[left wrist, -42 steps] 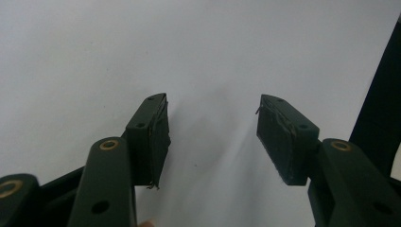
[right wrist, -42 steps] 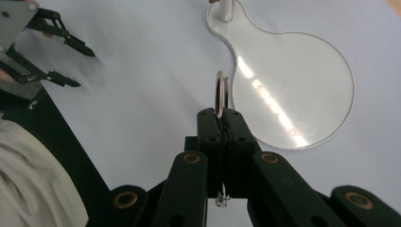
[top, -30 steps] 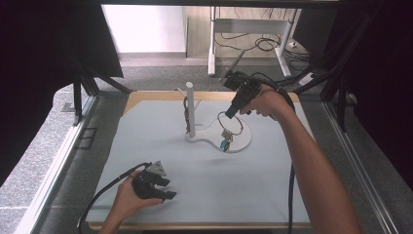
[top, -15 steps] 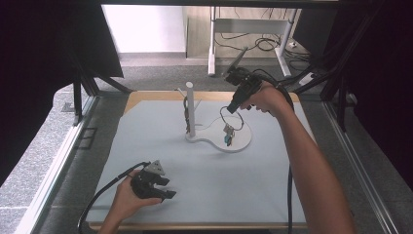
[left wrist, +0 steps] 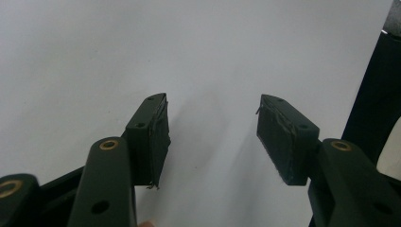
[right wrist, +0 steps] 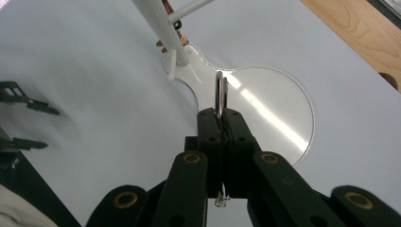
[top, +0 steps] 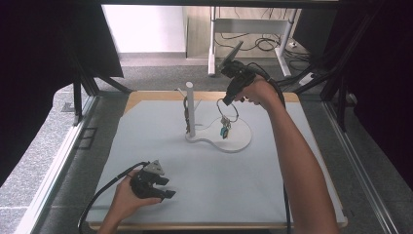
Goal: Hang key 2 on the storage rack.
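Observation:
A white stand (top: pixel 190 109) with a tall post and side pegs rises from its flat white base (top: pixel 241 141) at the table's middle back. Above that base my right gripper (top: pixel 228 100) is shut on a metal key ring (top: pixel 230 111); small keys and a blue tag (top: pixel 224 130) dangle from it, clear of the base. Along the right gripper's jaws, the ring (right wrist: pixel 219 94) sticks up from the closed tips (right wrist: pixel 221 116), with the post (right wrist: pixel 158 26) beyond. My left gripper (top: pixel 164 187) rests near the front left, open (left wrist: pixel 213 127), with bare mat between its jaws.
A brownish item (top: pixel 185 105) hangs against the post from a peg. The pale mat (top: pixel 146 141) covers a wooden board (top: pixel 146 95) whose edge shows at the back. Dark frames and curtains flank both sides. A cable (top: pixel 104 192) trails from the left gripper.
My right gripper has risen and drifted slightly back with the key ring, lifting the dangling keys higher over the base. The left gripper has stayed put.

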